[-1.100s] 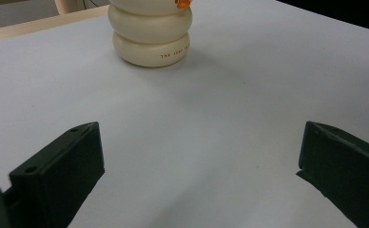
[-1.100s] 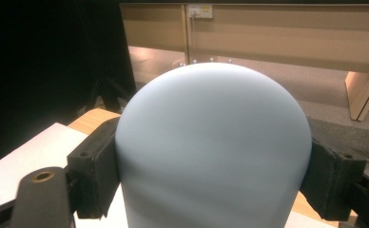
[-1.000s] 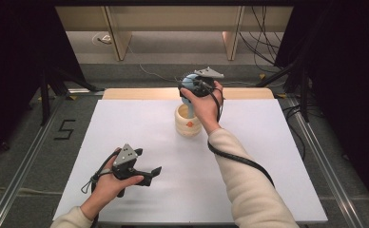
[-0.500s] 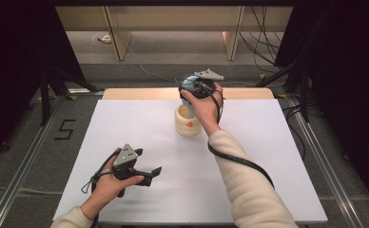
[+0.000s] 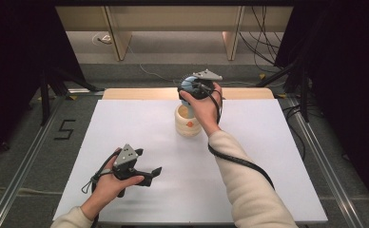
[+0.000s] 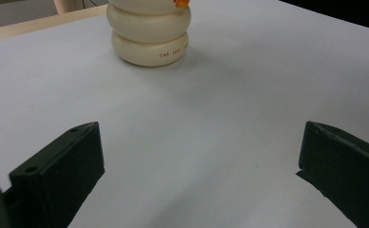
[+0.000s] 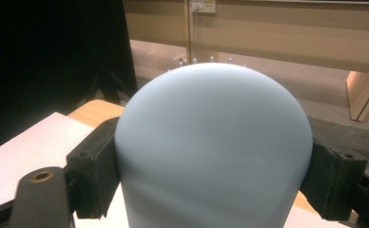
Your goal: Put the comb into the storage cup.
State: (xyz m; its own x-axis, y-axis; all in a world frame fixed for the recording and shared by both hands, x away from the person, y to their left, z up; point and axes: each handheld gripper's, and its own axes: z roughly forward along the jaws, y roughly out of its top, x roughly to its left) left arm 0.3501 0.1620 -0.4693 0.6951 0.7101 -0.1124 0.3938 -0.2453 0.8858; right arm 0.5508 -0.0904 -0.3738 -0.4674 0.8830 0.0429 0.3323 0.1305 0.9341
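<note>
The right gripper [image 5: 192, 88] is clamping a pale blue dome [image 7: 213, 147] just above the cream ribbed pot [image 5: 187, 122], which is sitting at twelve o'clock on the white table [image 5: 268, 156] (dome's long axis upright). The left gripper [image 5: 155, 173], jaws gaping empty, is idling at seven o'clock. Its view is showing the pot's lettering; the right gripper view is showing pads pressing the dome's flanks.

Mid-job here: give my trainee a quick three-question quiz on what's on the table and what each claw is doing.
1. True or false: the left claw is shut on the cream jar.
2. What does the right claw grip: A a blue dome, B a cable, C a plate?
3. What does the jar stand on?

Key: 1 false, its jaws stand open and apart from the jar. 2 A. 3 the white table.
</note>
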